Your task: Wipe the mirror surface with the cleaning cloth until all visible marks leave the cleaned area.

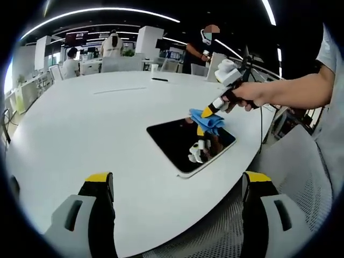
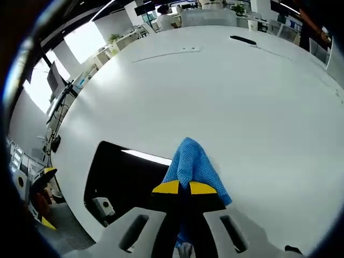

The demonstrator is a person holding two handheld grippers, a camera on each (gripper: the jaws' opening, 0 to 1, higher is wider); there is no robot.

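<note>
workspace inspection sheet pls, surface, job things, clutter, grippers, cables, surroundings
Surface: white oval table, bare around the mirror.
Job's things: dark mirror lying flat near the table edge; blue cloth resting at its far edge.
Clutter: small dark object far across the table.
Grippers: right gripper shut on the cloth; left gripper open, holding nothing, short of the mirror.
Cables: one dark cable hanging below the person's hand.
Surroundings: open office, desks, people in the background, mesh chair.
</note>
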